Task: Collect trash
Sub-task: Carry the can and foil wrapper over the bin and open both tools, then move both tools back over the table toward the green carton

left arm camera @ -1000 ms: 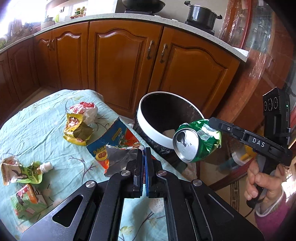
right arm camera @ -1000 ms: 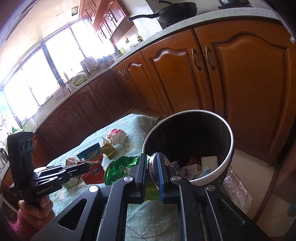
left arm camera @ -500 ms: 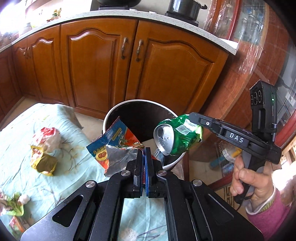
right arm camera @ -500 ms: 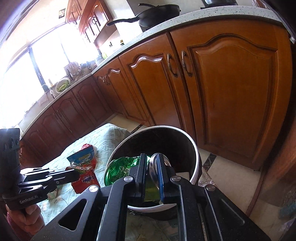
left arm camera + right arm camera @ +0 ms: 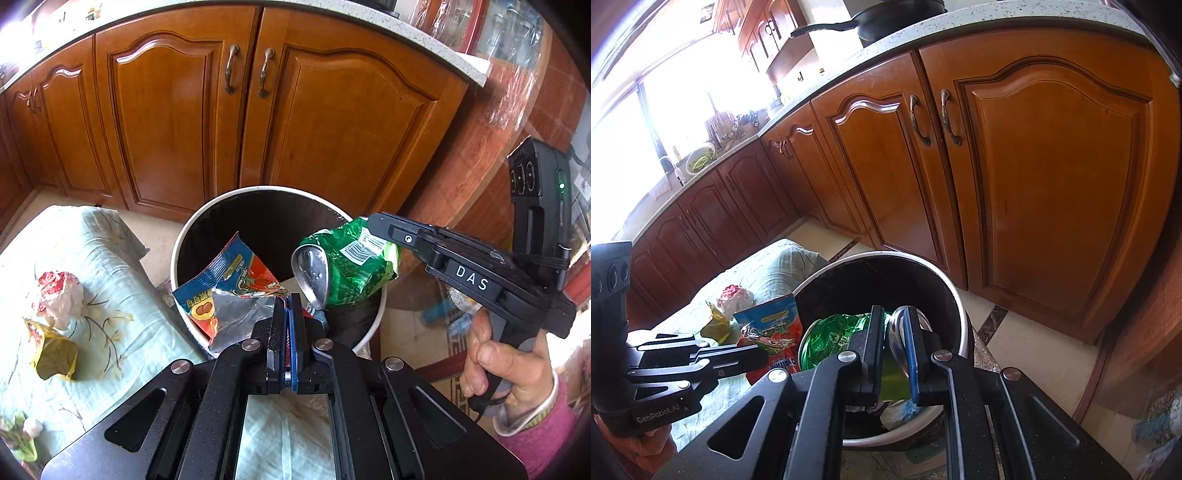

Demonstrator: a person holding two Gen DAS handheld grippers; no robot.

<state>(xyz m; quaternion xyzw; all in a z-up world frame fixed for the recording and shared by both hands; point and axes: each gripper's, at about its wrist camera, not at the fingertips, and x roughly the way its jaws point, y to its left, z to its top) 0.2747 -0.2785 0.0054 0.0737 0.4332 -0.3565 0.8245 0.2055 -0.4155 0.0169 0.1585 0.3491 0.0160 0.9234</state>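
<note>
On the left we see crumpled wrappers (image 5: 59, 295) lying on the pale green cloth (image 5: 122, 332). Our left gripper (image 5: 289, 302) is clenched on a blue and red snack bag (image 5: 229, 291) at the near rim of the bin (image 5: 184, 236). Right of it, our right gripper (image 5: 894, 325) grasps a crushed green can (image 5: 347, 266) over the bin.
</note>
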